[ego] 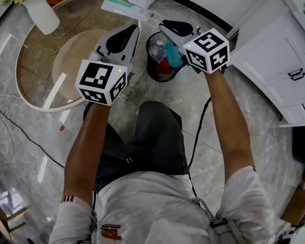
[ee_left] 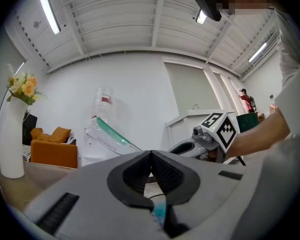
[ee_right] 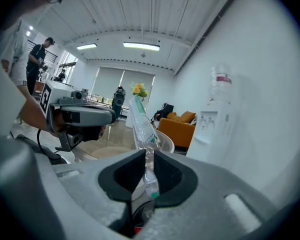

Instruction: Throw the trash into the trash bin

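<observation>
Jaws: right gripper (ego: 162, 24) clamps end of plastic wrapper (ego: 127, 8); left gripper (ego: 136, 30) closed, empty. I judge trash bin (ego: 150, 65) directly beneath right.

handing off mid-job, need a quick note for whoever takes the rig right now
Left tool: shut, empty, raised beside the right one.
Right tool: shut on a clear plastic wrapper, which sticks out toward the round table.
Trash bin: on the floor just ahead, with a bottle and other trash inside.
Done: wrapper in hand. Left: bring it over the bin, open, drop.
</observation>
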`<action>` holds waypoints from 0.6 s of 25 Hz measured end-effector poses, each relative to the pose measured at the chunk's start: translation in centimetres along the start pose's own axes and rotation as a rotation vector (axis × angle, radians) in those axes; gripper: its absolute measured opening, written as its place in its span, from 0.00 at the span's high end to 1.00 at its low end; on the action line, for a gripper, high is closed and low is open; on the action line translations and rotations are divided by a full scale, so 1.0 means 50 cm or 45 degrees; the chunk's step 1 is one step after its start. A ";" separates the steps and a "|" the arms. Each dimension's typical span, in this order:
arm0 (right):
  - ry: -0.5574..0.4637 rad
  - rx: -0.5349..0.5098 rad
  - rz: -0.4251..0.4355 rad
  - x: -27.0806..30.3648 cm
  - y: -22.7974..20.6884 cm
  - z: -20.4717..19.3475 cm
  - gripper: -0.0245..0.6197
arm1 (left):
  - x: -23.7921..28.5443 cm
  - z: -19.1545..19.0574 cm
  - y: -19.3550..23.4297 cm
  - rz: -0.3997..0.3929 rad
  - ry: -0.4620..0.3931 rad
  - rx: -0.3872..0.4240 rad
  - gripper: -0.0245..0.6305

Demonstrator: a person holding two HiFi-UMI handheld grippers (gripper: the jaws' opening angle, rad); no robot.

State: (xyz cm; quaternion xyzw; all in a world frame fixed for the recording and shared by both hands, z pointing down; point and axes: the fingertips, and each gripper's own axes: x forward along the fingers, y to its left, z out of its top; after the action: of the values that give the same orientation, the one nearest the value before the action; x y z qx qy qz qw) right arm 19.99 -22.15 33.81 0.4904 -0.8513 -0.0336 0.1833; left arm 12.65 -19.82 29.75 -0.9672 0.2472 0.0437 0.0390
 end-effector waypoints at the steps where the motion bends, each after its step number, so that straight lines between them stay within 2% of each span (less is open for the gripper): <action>1: 0.004 0.015 -0.027 -0.009 -0.011 -0.007 0.88 | 0.009 -0.003 -0.005 -0.009 0.002 0.001 0.96; 5: 0.037 0.109 -0.144 -0.038 -0.058 -0.058 0.88 | 0.038 -0.014 -0.020 -0.024 0.004 -0.007 0.96; 9: 0.083 0.267 -0.246 -0.060 -0.104 -0.130 0.88 | 0.057 -0.021 -0.041 -0.041 0.007 -0.012 0.96; 15: 0.170 0.375 -0.300 -0.063 -0.132 -0.224 0.87 | 0.070 -0.029 -0.067 -0.055 0.026 -0.004 0.96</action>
State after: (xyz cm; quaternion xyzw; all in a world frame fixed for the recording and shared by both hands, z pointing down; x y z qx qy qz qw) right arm 30.68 -21.51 41.80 0.6093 -0.7697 0.1027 0.1606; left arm 17.40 -18.70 30.99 -0.9728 0.2266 0.0334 0.0360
